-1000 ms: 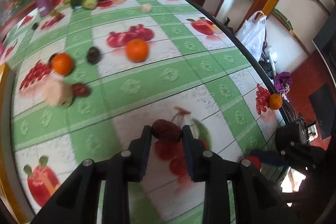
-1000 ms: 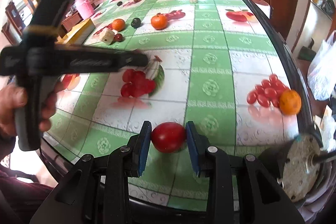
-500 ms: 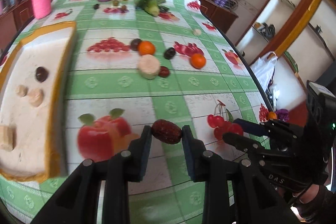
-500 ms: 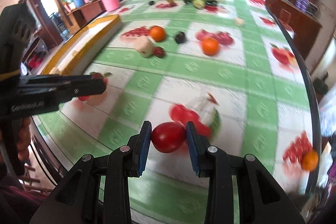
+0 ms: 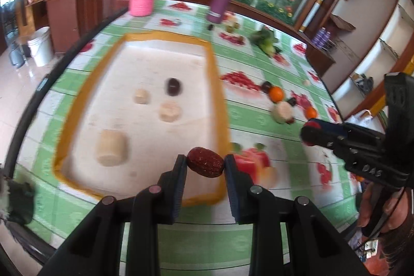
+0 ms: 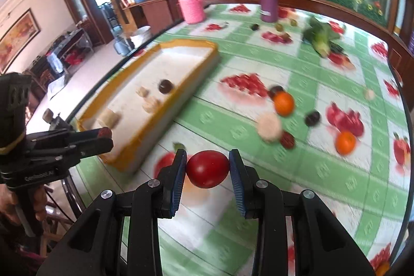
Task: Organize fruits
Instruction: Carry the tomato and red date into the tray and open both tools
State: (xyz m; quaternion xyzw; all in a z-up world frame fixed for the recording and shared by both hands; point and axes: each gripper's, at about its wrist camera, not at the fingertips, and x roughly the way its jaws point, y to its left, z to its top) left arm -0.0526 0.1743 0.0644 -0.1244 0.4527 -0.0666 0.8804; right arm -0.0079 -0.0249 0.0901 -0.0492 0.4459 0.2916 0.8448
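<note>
Date now over tray — closer

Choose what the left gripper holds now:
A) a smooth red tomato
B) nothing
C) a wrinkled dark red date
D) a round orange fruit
C: in the left wrist view, the wrinkled dark red date sits clamped between the jaws of the left gripper, near the yellow-rimmed tray.

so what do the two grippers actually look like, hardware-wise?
Both match: the left gripper and right gripper have black linkage arms with silver pivot pins and flat fingers with ribbed blue pads. Seen side-on, the left gripper's body carries white lettering, partly blurred, and a yellowish band; bare fingers grip its handle.
</note>
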